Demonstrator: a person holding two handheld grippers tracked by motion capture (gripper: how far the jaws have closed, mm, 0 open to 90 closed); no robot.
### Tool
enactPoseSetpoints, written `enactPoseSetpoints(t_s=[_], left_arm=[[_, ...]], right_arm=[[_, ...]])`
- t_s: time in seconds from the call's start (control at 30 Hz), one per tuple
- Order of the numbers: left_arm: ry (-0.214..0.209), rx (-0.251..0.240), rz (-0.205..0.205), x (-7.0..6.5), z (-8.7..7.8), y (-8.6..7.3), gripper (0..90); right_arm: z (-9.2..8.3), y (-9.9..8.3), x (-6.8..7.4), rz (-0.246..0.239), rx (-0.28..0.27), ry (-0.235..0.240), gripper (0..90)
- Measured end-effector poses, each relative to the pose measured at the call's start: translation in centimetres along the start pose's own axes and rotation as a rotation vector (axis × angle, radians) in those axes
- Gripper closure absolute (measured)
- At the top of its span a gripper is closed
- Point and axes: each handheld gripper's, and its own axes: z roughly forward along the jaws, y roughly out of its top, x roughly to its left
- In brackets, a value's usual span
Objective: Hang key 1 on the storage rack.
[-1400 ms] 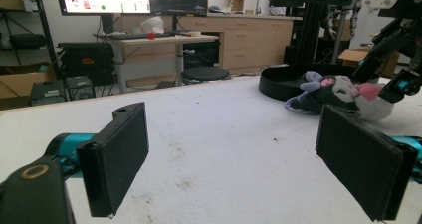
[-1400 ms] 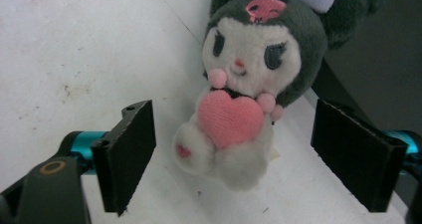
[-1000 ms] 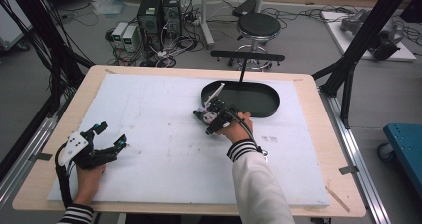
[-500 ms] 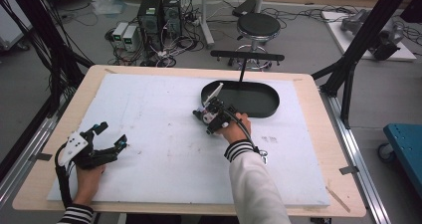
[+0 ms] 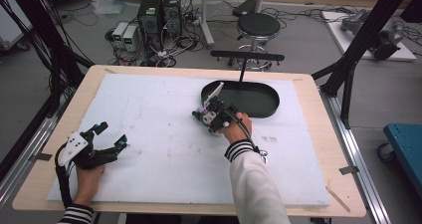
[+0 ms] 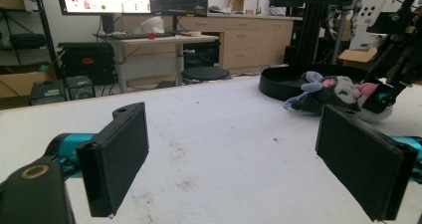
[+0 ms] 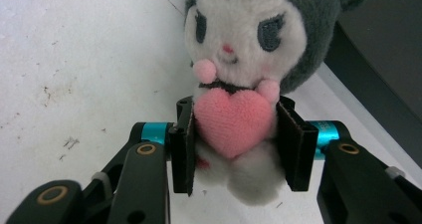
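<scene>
Between right gripper [image 7: 234, 144] jaws, plush toy [image 7: 239, 59] face-up

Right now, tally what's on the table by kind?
Plush toy: 1
Black oval tray: 1
White mat: 1
Hand-held gripper: 2, left hand-held gripper and right hand-held gripper
Total: 5

You are holding your right gripper [image 5: 205, 115] near the middle of the white mat [image 5: 164, 134], just beside the left end of the black oval tray [image 5: 259, 100]; its jaws have just been closing. Your left gripper [image 5: 110, 136] is resting at the near left of the mat, jaws standing wide apart. A black stool [image 5: 259, 26] is standing on the floor beyond the far edge.
</scene>
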Motion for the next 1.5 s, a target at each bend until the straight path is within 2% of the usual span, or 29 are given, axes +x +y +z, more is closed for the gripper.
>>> enactPoseSetpoints(t_s=[0.27, 0.37, 0.4, 0.53, 0.7, 0.73, 0.77, 0.93, 1.07, 1.13, 1.5], left_arm=[[0.002, -0.003, -0.004, 0.0, 0.0, 0.0, 13.7], [0.001, -0.002, -0.005, 0.0, 0.0, 0.0, 13.7], [0.001, -0.002, -0.005, 0.0, 0.0, 0.0, 13.7], [0.002, -0.003, -0.005, 0.0, 0.0, 0.0, 13.7], [0.001, -0.001, -0.004, 0.0, 0.0, 0.0, 13.7], [0.003, -0.003, -0.004, 0.0, 0.0, 0.0, 13.7], [0.002, 0.0, -0.001, 0.0, 0.0, 0.0, 13.7], [0.002, 0.0, -0.001, 0.0, 0.0, 0.0, 13.7], [0.001, 0.0, 0.001, 0.0, 0.0, 0.0, 13.7], [0.001, 0.0, 0.0, 0.0, 0.0, 0.0, 13.7], [0.0, 0.0, 0.0, 0.0, 0.0, 0.0, 13.7]], right_arm=[[-0.4, -0.1, -0.1, -0.003, -0.01, 0.021, 58.5], [-0.9, -0.2, -0.1, -0.005, -0.038, 0.024, 58.5], [-1.3, -0.2, -0.1, -0.003, -0.066, 0.044, 58.5], [-1.9, -0.4, -0.1, -0.007, -0.102, 0.051, 58.4], [-3.4, -0.8, -0.6, -0.003, -0.195, 0.088, 58.2], [-3.4, -0.8, -0.6, -0.003, -0.195, 0.088, 58.2], [-3.9, -0.9, -0.8, -0.001, -0.23, 0.1, 58.2], [-5.2, -1.1, -1.3, 0.022, -0.316, 0.117, 58.2], [-6.1, -1.2, -1.5, 0.017, -0.378, 0.104, 58.0], [-6.5, -1.2, -1.6, 0.028, -0.406, 0.113, 58.0], [-8.6, -1.0, -1.9, 0.032, -0.529, 0.061, 57.9]])
